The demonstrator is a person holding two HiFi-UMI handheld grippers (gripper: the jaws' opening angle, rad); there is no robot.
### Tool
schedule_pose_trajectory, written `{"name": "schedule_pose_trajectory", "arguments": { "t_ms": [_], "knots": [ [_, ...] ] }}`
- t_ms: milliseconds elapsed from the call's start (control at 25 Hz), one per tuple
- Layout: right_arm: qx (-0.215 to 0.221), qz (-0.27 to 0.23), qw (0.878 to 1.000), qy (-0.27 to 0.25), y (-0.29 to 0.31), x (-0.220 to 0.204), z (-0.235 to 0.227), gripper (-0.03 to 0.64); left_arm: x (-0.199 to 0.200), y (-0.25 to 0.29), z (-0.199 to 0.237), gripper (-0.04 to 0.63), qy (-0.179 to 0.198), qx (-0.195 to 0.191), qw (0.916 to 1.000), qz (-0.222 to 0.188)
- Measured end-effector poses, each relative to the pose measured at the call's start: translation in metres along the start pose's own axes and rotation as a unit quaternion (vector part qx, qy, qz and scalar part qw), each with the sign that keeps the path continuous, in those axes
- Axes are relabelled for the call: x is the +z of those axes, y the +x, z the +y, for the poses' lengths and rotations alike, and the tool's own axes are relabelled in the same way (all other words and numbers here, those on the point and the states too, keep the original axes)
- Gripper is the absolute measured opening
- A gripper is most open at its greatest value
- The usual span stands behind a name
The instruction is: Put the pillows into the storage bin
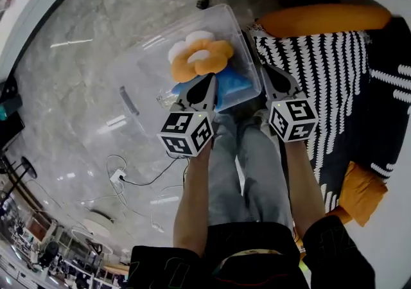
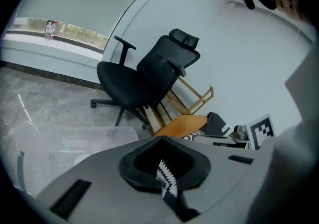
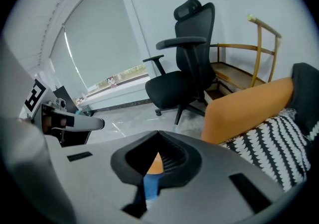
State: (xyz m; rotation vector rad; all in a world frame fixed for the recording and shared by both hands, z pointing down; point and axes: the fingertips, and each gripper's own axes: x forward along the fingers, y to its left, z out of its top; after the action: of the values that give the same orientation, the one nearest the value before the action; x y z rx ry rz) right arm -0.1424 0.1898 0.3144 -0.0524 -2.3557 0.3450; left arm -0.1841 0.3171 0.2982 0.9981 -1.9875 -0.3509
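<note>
Bin (image 1: 226,19) holds flower pillow (image 1: 200,56) w/ blue pillow (image 1: 235,87)

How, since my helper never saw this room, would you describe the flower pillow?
On the grey marble floor stands a clear storage bin. Inside lies the flower pillow, next to a blue pillow; only it has orange and white petals.

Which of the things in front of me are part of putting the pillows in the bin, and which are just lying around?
Job: storage bin; flower pillow and blue pillow, both already inside it; orange pillow on the patterned cover, probably still to go.
Lying about: office chair; power strip with its cable on the floor.
</note>
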Motion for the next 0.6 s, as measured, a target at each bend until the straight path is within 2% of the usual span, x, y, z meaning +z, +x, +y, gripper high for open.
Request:
{"name": "schedule_pose_trajectory", "arguments": {
  "t_ms": [120,360,440,600],
  "knots": [
    [-0.036,-0.033,0.998,0.025,-0.035,0.013,-0.029,0.002,0.018,0.008,-0.042,-0.008,0.014,-0.044,0.9989,-0.006],
    [-0.095,-0.065,0.991,0.072,-0.127,0.013,-0.096,0.002,0.022,0.022,-0.144,-0.009,0.045,-0.101,0.9939,0.006],
    [-0.119,-0.082,0.985,0.094,-0.161,0.009,-0.117,0.002,0.018,0.028,-0.179,-0.008,0.064,-0.118,0.9908,0.014],
    [-0.171,-0.13,0.966,0.142,-0.232,0.004,-0.151,0.002,0.01,0.035,-0.252,-0.009,0.113,-0.155,0.9811,0.026]
  ]
}}
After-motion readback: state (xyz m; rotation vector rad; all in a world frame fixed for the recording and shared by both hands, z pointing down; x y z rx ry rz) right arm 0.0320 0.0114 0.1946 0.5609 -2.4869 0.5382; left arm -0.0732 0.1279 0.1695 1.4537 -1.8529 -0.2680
